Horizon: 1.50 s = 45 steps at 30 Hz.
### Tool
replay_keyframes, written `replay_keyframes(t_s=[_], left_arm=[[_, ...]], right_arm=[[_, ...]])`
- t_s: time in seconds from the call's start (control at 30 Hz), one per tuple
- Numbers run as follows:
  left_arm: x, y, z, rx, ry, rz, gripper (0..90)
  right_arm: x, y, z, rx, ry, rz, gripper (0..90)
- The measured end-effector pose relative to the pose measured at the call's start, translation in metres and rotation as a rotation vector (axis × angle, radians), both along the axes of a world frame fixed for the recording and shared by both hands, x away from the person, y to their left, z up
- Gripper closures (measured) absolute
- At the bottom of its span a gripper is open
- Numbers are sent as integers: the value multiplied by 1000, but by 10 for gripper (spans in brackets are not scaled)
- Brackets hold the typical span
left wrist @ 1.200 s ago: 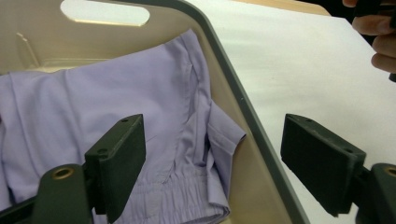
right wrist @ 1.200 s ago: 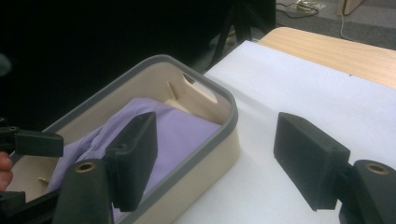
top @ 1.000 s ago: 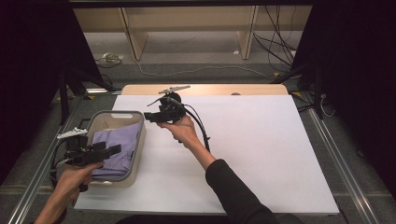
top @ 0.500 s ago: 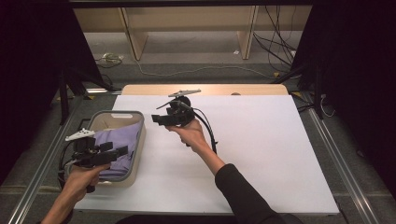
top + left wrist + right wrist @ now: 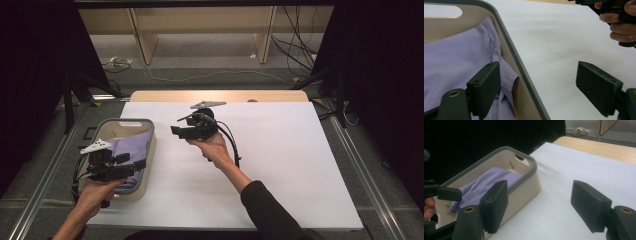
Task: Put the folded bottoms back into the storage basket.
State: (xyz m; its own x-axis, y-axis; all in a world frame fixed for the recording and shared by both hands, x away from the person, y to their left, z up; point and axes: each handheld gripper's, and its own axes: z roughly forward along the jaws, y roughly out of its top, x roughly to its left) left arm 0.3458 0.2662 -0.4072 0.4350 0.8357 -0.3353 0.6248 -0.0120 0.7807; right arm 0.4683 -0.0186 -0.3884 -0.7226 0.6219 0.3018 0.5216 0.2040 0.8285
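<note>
A beige basket (image 5: 150,150) with a grey rim stands at the table's left and holds a folded lilac shirt (image 5: 128,148). My left gripper (image 5: 132,163) hovers open over the basket's near right corner. In the left gripper view, one jaw of my left gripper (image 5: 537,85) is above the shirt (image 5: 456,57) and the other above the white table, with the basket rim (image 5: 511,50) between them. My right gripper (image 5: 176,131) is held open above the table's middle, pointing left at the basket (image 5: 524,191). Nothing sits between the jaws of my right gripper (image 5: 539,202).
A white sheet (image 5: 280,160) covers the table, and a wooden strip (image 5: 220,96) shows along its far edge. Metal rails run down both sides. Cables lie on the floor beyond the table. Dark curtains close in left and right.
My right gripper has drifted right and a little nearer, away from the basket. My left gripper has slid right, over the basket's right edge. Both stay open.
</note>
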Motion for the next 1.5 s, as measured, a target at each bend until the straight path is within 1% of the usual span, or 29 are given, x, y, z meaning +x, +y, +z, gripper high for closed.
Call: replay_keyframes(t_s=[0.3, 0.4, 0.63, 0.77, 0.83, 0.97, 1.1, 1.17, 1.2, 1.3, 1.5], left_arm=[[-2, -10, -2, -7, -13, -29, 187], [-2, -13, -2, -4, -17, -38, 184], [-3, -18, -3, -7, -30, -55, 171], [-4, -21, -4, -5, -42, -62, 164], [-4, -23, -4, -13, -49, -64, 162], [-4, -26, -3, -19, -67, -71, 159], [-4, -29, -3, -20, -78, -75, 157], [-5, -31, -3, -23, -86, -78, 157], [-5, -32, -3, -25, -91, -78, 157], [-5, -36, -4, -24, -98, -84, 157], [-5, -42, -7, -18, -117, -98, 156]], right_arm=[[-8, -13, 0, 11, -20, -10, 311], [-10, -17, 0, 16, -27, -12, 311], [-15, -26, -1, 20, -29, -19, 297], [-17, -32, -3, 21, -29, -23, 279], [-18, -36, -4, 25, -34, -24, 262], [-22, -42, -5, 27, -36, -31, 223], [-24, -49, -6, 34, -39, -39, 203], [-25, -52, -6, 34, -38, -42, 199], [-25, -53, -7, 34, -47, -44, 199], [-28, -57, -6, 43, -44, -51, 198], [-32, -64, -7, 44, -50, -58, 198]])
